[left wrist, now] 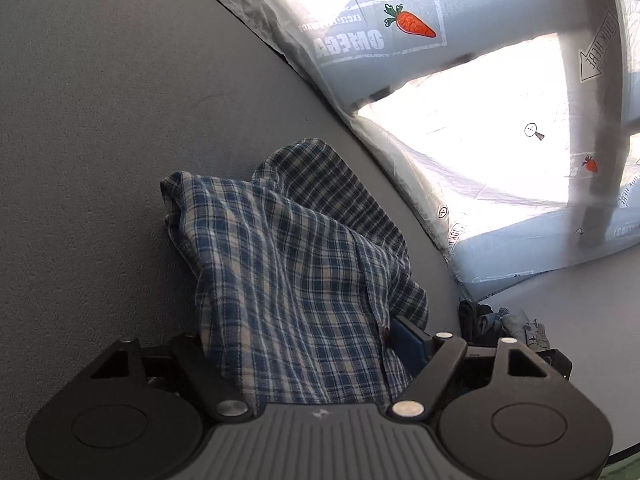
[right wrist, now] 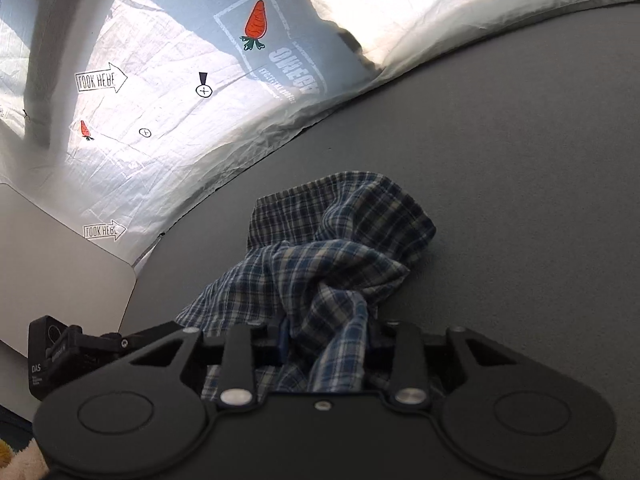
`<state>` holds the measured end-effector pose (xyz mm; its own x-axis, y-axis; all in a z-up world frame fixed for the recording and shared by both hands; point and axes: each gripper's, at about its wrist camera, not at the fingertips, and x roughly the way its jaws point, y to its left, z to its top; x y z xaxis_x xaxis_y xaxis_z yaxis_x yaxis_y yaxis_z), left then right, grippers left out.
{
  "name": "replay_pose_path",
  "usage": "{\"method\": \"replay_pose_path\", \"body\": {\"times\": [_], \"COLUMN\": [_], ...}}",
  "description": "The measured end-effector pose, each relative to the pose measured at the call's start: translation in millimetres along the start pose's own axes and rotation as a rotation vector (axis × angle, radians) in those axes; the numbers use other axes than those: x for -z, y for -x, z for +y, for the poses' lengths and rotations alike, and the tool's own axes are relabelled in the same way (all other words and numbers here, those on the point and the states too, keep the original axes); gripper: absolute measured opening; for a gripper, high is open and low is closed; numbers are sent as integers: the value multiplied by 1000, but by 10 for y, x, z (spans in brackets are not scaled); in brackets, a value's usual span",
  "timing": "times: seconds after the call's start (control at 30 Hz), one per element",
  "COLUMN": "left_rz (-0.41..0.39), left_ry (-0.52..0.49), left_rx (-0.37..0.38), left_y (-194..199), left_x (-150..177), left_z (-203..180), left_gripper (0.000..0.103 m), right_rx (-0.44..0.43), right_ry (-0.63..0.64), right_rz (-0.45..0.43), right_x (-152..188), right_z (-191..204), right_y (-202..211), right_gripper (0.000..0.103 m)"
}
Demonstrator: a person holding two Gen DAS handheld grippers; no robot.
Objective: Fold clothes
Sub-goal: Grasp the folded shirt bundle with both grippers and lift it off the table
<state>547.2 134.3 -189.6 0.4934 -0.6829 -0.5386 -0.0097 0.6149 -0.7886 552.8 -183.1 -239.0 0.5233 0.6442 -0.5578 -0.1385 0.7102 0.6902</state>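
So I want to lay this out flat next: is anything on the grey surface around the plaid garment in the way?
Nothing visible is. The plaid garment already sits between the jaws of both the right gripper and left gripper, and the grey surface around it looks bare up to the printed sheet behind it.

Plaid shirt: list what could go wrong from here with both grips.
1. The right hand-held gripper pinches a twisted bunch of the plaid shirt, probably several layers; lifting may drag the garment into a wad instead of a clean fold.
2. Cloth drapes over the left hand-held gripper, hiding its left finger; the hold cannot be judged and may slip.
3. The small pile of clothes beside the shirt could get snagged.
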Motion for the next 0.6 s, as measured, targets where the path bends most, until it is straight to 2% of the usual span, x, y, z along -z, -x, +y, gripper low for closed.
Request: {"method": "replay_pose_path", "body": {"times": [0.03, 0.1, 0.2, 0.33, 0.6], "left_rz": [4, 10, -7, -40, -110], "left_ry": [-8, -15, -35, -91, -302], "left_rx": [-7, -8, 19, 56, 191], "left_y": [21, 83, 262, 574, 1079], "left_x": [38, 112, 277, 528, 986], "left_z": [-26, -91, -244, -532, -1282], "left_gripper": [62, 56, 49, 45, 43], "right_rx": [-16, -17, -16, -67, -128], "right_ry": [-36, -51, -65, -142, -126], "right_rz": [-5, -19, -62, -157, -371], "right_x": [30, 102, 232, 469, 874], "right_z": [-16, 53, 174, 323, 698], "right_y": [43, 174, 424, 908, 2049], "right_gripper": [26, 25, 24, 23, 23]}}
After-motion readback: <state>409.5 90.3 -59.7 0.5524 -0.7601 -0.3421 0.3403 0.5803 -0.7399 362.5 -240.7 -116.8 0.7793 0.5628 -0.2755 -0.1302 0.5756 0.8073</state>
